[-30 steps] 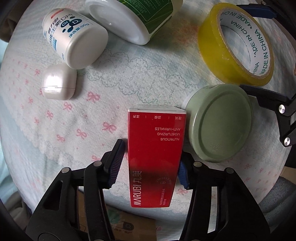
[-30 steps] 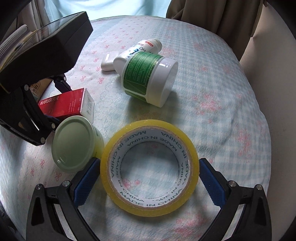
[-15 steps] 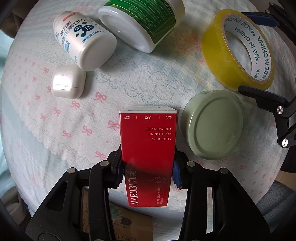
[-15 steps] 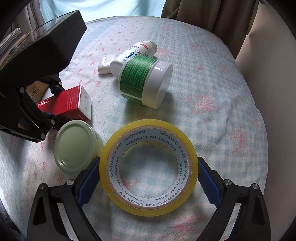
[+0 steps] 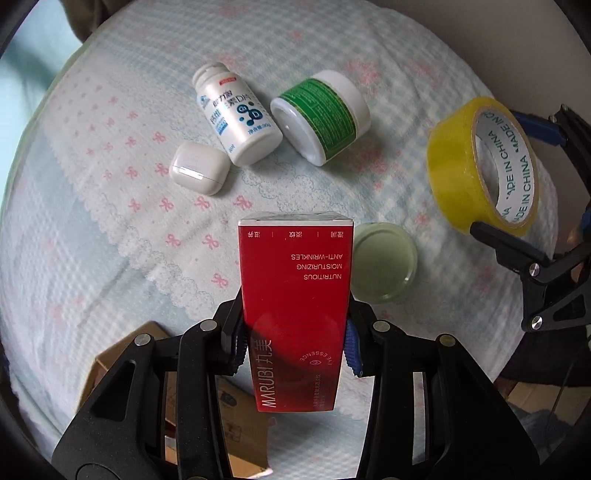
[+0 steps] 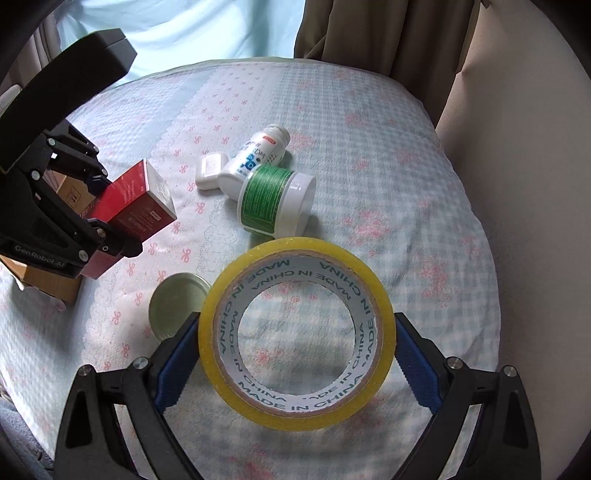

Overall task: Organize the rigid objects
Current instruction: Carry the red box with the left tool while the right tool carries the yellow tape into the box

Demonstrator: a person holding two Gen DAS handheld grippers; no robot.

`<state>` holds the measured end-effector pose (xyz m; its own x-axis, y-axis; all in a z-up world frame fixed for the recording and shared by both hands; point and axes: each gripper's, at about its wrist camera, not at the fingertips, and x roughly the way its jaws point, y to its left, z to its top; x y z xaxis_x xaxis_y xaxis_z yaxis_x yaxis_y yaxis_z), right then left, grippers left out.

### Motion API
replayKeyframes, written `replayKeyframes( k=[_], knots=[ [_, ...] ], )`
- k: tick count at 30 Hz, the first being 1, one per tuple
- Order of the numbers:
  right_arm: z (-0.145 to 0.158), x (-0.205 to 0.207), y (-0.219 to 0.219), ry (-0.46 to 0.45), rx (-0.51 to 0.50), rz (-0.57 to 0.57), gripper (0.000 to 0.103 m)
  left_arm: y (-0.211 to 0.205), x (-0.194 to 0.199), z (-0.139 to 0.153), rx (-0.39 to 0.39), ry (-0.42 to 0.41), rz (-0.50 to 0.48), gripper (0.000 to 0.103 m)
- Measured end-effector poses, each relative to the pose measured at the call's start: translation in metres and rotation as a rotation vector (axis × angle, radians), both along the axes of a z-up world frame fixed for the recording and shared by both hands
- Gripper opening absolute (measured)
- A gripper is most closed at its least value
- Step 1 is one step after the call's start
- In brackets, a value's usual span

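Box: my left fingers point(image 5: 293, 345) squeeze the red box point(image 5: 293, 306) near the lid point(image 5: 384, 271); light, stiff.
Tape: my right fingers point(image 6: 297, 349) squeeze the tape point(image 6: 297, 343); hard, smooth.

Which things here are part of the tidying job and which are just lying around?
Part of the job:
red box, held in the left gripper
tape roll, held in the right gripper
white bottle
green-label jar
green lid
white case

Lying about:
cardboard box
curtain
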<state>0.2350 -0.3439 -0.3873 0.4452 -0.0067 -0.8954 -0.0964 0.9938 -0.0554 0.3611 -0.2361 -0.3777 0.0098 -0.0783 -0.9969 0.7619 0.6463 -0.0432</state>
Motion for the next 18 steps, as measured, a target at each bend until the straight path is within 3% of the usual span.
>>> replayKeyframes(
  k=[10,18],
  knots=[
    [0.118,-0.020,0.022,-0.089,-0.012,-0.102,0.095,0.060,-0.032,0.109,-0.208,-0.071,0.205,0.038],
    [0.197,-0.038,0.084,-0.137,0.054,-0.133,0.095,0.167,-0.061,0.174,-0.310,-0.145,0.348,0.038]
  ],
)
